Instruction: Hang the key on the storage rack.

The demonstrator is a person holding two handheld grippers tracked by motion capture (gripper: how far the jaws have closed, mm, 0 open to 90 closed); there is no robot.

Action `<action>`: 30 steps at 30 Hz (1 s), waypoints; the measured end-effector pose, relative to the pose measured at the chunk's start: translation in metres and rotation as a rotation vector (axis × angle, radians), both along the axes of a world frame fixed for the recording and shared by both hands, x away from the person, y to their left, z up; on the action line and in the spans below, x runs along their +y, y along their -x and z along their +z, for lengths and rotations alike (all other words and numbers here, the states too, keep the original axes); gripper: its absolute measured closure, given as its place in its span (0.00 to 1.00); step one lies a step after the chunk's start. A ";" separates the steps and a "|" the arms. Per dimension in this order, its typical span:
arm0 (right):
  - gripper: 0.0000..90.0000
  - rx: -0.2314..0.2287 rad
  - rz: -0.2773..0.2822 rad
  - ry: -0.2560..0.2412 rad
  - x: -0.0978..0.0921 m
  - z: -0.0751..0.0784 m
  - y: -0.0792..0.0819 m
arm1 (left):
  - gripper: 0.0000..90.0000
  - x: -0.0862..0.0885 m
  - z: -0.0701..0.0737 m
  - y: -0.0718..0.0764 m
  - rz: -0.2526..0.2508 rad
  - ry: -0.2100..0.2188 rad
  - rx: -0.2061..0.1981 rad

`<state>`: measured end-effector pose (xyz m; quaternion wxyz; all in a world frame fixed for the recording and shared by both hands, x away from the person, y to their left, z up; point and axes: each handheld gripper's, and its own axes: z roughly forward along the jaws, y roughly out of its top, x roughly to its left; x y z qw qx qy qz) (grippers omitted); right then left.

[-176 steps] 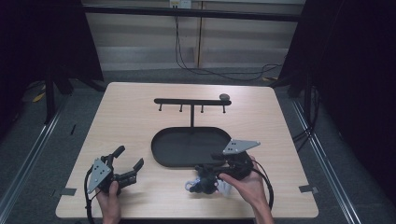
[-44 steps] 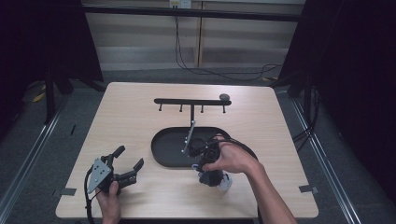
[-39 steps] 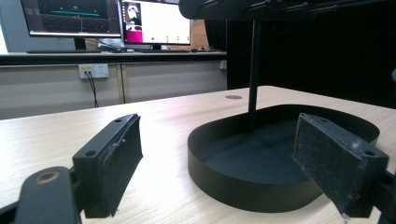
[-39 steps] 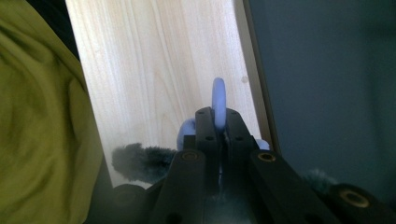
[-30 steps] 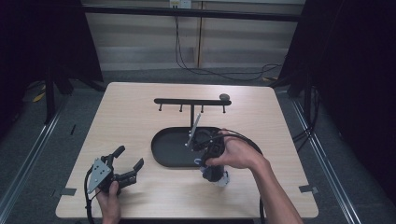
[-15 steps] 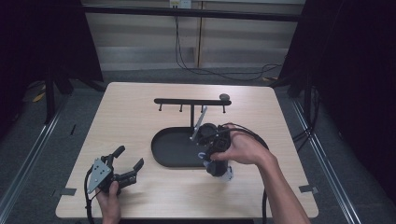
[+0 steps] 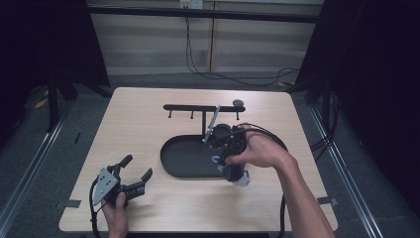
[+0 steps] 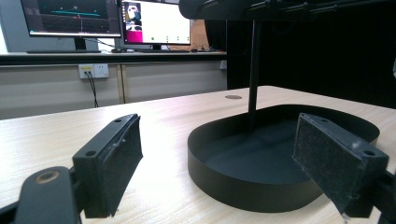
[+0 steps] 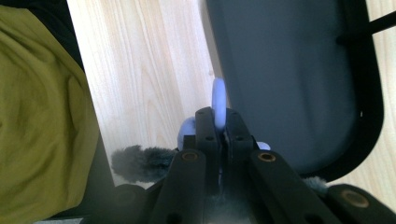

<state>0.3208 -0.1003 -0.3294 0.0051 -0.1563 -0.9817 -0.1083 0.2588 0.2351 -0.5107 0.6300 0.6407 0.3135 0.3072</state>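
At the near left corner of the pale wooden worktop [image 7: 148,129], the left tongs [image 7: 137,174] rest low on the wood, held from below by the person's left hand [image 7: 117,214]. Their jaws stand spread wide, nothing between them; the left gripper view looks out between the two black pads [image 8: 114,163] toward the black oval tray [image 8: 243,186], which sits just beyond them.

Farther in, at the middle of the worktop, that tray [image 7: 171,166] shows a bare dark floor with nothing loose lying in it. A thin black post [image 7: 203,124] rises from its far side and carries a crossbar [image 7: 198,107] with short pegs hanging under it.

Over the tray's right end, the person's right hand [image 7: 260,151] reaches in from the lower right, forearm stretched diagonally across the worktop, and holds the right tongs [image 7: 233,171] pointing down and toward the near edge. The right gripper view shows these jaws pressed together on a small pale blue and white thing [image 9: 218,105], a flat rounded piece of which sticks up past the jaw tips. A tuft of grey fur [image 9: 140,162] shows beside the jaws. What the thing is cannot be told for sure. From above it [image 7: 241,178] hangs just off the tray's near right rim, above the wood.
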 end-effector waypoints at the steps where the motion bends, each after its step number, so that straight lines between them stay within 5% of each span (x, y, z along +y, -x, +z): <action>1: 0.97 -0.002 0.003 0.000 0.001 0.001 -0.001 | 0.17 0.000 0.000 0.000 0.000 0.001 0.000; 15: 0.97 0.024 0.022 0.105 0.009 0.011 -0.018 | 0.17 0.000 0.000 0.000 0.000 0.001 0.000; 30: 0.97 0.001 0.016 0.130 0.015 0.028 -0.042 | 0.17 0.000 0.000 0.000 -0.001 -0.001 0.001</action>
